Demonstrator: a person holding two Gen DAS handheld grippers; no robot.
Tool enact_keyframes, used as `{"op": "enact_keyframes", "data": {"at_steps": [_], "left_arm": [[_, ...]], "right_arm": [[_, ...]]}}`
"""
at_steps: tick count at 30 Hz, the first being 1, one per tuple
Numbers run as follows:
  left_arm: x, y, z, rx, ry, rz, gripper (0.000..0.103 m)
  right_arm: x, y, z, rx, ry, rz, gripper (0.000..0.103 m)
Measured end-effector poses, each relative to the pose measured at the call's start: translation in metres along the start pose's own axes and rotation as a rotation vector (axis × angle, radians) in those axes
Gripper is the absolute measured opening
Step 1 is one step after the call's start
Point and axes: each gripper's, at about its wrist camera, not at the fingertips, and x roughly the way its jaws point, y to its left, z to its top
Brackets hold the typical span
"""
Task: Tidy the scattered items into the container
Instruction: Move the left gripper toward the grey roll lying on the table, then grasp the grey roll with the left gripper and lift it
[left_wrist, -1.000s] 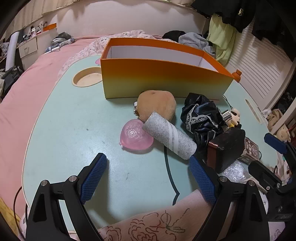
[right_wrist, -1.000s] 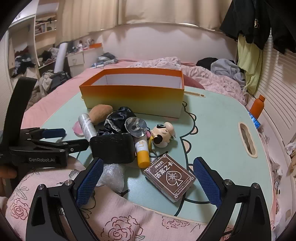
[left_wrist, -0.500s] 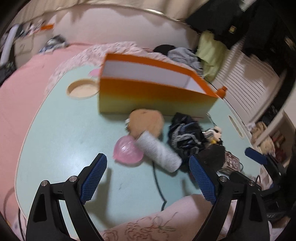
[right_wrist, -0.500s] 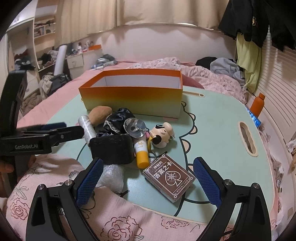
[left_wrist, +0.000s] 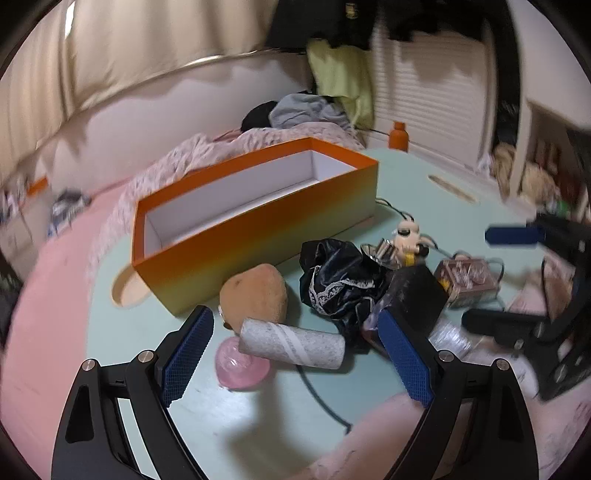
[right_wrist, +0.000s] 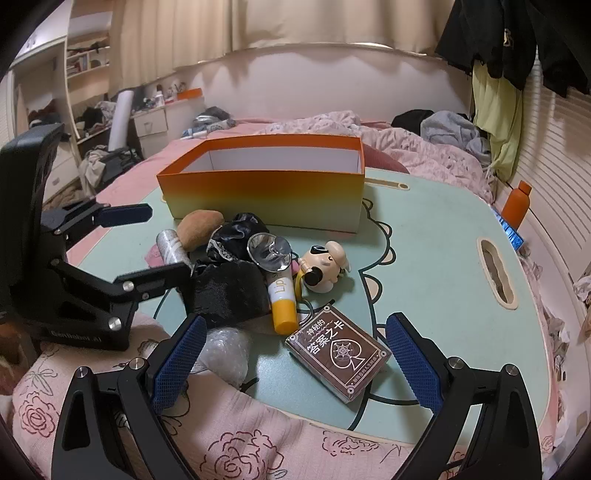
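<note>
One orange box (right_wrist: 264, 192), open-topped and empty, stands at the far side of the mint-green lap table (right_wrist: 436, 266). In front of it lies one each of: brown plush (right_wrist: 199, 227), silver-grey roll (left_wrist: 291, 343), pink ball (left_wrist: 240, 365), black lace-trimmed cloth (left_wrist: 338, 280), black pouch (right_wrist: 229, 291), yellow-capped lip balm (right_wrist: 282, 299), cartoon figurine (right_wrist: 325, 266), card box (right_wrist: 338, 352) and bubble wrap (right_wrist: 225, 350). Left gripper (left_wrist: 295, 350) and right gripper (right_wrist: 295, 358) both hover with jaws spread wide, holding nothing; the roll and ball lie between the left gripper and the box, and an orange bottle (right_wrist: 517, 203) stands at the table's right edge.
</note>
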Motion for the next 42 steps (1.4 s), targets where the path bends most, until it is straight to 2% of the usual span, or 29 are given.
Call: {"op": "enact_keyframes", "data": {"at_steps": [2,9,13,15,18,19,20,23,29,32,34,36,38,42], "left_arm": [[-0.002,0.0,0.0,0.028,-0.011,0.025,0.09],[0.008,0.008,-0.004,-0.018,0.022,-0.054,0.09],[0.02,0.007,-0.006,-0.009,0.076,-0.072,0.09],[0.019,0.007,-0.006,-0.013,0.071,-0.071,0.089],[0.02,0.004,-0.008,0.003,0.069,-0.067,0.08],[0.021,0.003,-0.009,0.005,0.077,-0.069,0.071],[0.025,0.002,-0.01,0.007,0.095,-0.064,0.066],[0.029,0.0,-0.011,0.008,0.114,-0.058,0.064],[0.017,-0.005,-0.011,0.021,0.056,-0.005,0.064],[-0.002,-0.009,-0.011,0.022,-0.029,0.044,0.064],[-0.014,-0.009,-0.014,-0.013,-0.08,0.061,0.064],[-0.024,-0.012,-0.02,-0.063,-0.122,0.134,0.064],[-0.027,-0.016,-0.026,-0.074,-0.137,0.2,0.064],[-0.028,-0.011,-0.027,-0.092,-0.151,0.207,0.064]], "right_arm": [[0.0,0.001,0.0,0.0,0.0,0.0,0.098],[0.0,0.001,-0.001,0.0,0.004,-0.001,0.098],[0.001,0.002,-0.002,0.002,0.006,0.0,0.098],[0.001,0.003,-0.003,0.002,0.007,0.0,0.098],[0.001,0.003,-0.003,0.003,0.009,0.001,0.098],[0.001,0.003,-0.003,0.003,0.009,0.001,0.098],[0.001,0.004,-0.003,0.003,0.01,0.002,0.098],[0.001,0.004,-0.003,0.002,0.009,0.0,0.098],[0.001,0.004,-0.003,0.003,0.008,0.001,0.098],[0.001,0.004,-0.003,0.004,0.01,0.001,0.098],[0.001,0.004,-0.003,0.003,0.01,0.001,0.098],[0.002,0.005,-0.003,-0.003,0.019,0.003,0.098],[0.004,0.009,0.0,-0.01,0.036,0.026,0.098],[0.007,0.023,0.01,-0.067,0.039,0.072,0.098]]}}
